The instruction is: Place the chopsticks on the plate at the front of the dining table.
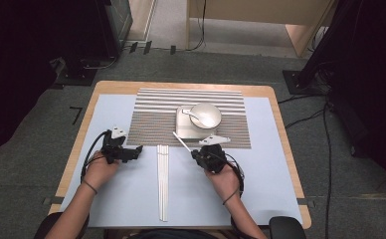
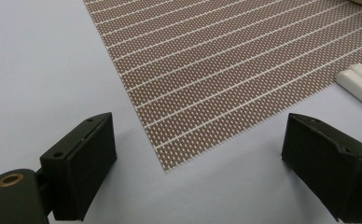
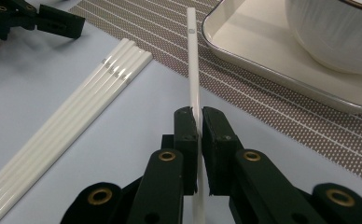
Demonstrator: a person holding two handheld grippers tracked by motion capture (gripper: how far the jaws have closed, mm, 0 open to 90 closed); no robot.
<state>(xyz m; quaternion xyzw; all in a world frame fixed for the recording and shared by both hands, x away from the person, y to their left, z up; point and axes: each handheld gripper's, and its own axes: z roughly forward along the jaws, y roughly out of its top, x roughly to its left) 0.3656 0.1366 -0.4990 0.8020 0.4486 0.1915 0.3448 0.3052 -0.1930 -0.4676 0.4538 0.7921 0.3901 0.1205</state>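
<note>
Right gripper (image 3: 197, 122) is clamped on one white chopstick (image 3: 192, 60), jaws nearly closed around it. The stick angles up over the near edge of the striped mat (image 1: 151, 124), its tip near the tray (image 1: 183, 130) corner. Tray holds a bowl (image 1: 207, 115) with what looks like a spoon in it. Left gripper (image 2: 198, 158) has jaws wide, empty, at the mat's near-left corner. Remaining chopsticks (image 1: 162, 181) lie bundled between the grippers on the blue sheet (image 1: 260, 189); open room either side.
</note>
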